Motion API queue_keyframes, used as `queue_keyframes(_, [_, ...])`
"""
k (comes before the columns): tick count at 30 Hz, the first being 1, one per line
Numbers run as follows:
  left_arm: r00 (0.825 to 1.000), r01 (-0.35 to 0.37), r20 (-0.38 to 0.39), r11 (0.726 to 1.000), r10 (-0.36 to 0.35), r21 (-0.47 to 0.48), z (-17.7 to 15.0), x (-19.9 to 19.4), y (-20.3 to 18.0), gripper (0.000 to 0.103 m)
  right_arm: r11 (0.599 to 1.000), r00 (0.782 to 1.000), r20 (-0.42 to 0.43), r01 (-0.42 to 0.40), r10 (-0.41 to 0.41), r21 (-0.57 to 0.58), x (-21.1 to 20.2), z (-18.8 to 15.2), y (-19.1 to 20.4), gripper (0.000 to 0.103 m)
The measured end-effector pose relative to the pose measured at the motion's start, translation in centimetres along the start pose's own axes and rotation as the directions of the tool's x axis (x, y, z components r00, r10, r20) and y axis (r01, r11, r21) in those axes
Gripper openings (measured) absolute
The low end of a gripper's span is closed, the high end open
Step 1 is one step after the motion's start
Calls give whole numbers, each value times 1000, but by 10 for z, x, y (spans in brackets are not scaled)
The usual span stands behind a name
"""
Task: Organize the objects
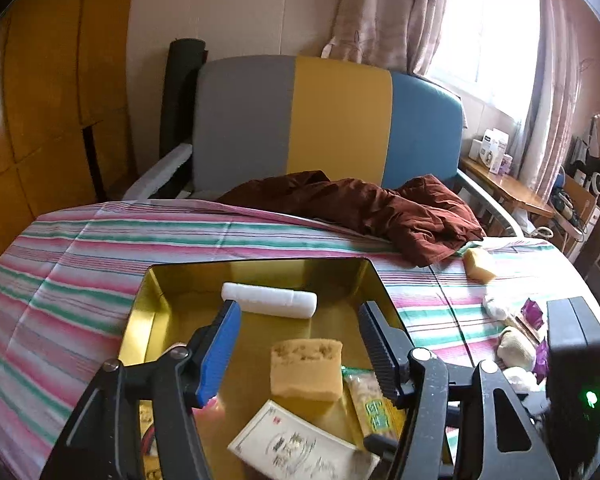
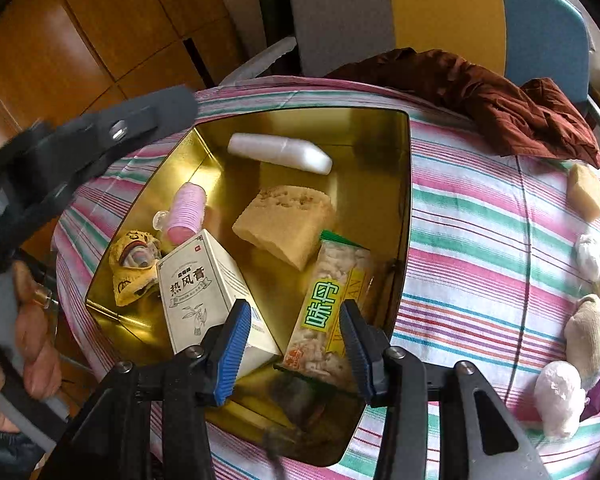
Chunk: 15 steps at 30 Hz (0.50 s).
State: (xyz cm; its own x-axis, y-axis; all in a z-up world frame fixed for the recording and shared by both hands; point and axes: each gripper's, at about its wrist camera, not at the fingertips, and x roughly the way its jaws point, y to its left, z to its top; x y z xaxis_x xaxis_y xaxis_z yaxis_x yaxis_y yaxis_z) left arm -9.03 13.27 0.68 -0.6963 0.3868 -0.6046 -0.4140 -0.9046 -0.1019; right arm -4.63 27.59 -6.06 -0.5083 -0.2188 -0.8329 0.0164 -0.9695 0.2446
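the shiny gold rectangular metal tin (image 2: 404,184) sits on the striped pink-green-white cloth surface (image 2: 472,240). inside it lie a white plastic-wrapped roll (image 2: 280,153), a tan sponge block (image 2: 288,220), a pink ribbed hair roller (image 2: 186,212), a white printed carton (image 2: 202,292) and a green-labelled snack packet (image 2: 332,312). the left gripper (image 1: 300,344) hovers over the tin, jaws wide and holding nothing. the right gripper (image 2: 296,344) also hangs wide apart and unloaded, above the carton and packet.
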Motion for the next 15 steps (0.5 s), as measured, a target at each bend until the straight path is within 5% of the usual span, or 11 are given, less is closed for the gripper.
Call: queue_keyframes(15, [995,-97,32,995,97,-26,-31,-58,16,74,998,994,85,66,-65,-6,-29,-9,14,50])
